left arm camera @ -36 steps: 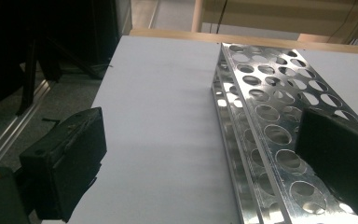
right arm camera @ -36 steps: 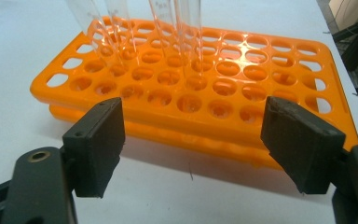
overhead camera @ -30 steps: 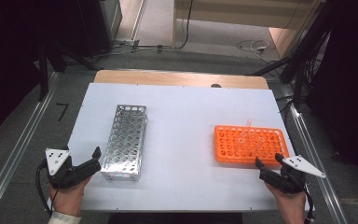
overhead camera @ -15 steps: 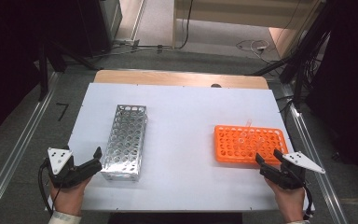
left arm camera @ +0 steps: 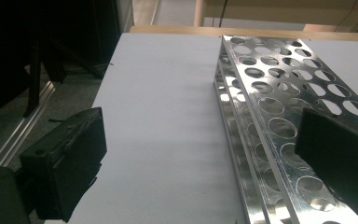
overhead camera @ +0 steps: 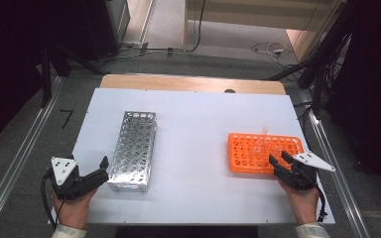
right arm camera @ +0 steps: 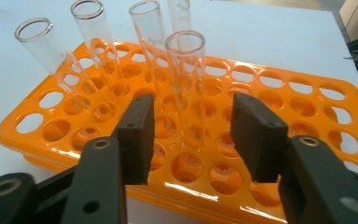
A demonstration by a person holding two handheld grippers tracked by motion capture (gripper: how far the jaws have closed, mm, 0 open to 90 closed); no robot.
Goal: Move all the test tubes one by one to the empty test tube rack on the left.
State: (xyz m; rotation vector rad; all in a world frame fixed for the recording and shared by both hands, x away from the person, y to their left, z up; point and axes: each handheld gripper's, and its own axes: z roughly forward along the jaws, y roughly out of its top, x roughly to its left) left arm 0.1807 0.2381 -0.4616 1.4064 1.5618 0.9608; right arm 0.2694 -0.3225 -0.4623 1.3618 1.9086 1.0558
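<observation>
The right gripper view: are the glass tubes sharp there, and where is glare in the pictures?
Right gripper view: the glass tubes are sharp and the orange rack gleams. Left gripper view: the metal rack reflects brightly and the near fingers look soft. High view: dim room, evenly lit table.

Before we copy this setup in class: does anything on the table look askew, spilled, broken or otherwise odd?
Nothing is spilled or broken. The glass test tubes in the orange rack lean at differing angles rather than standing straight, since the holes are loose on them. The metal rack sits slightly slanted on the white table and looks empty.
</observation>
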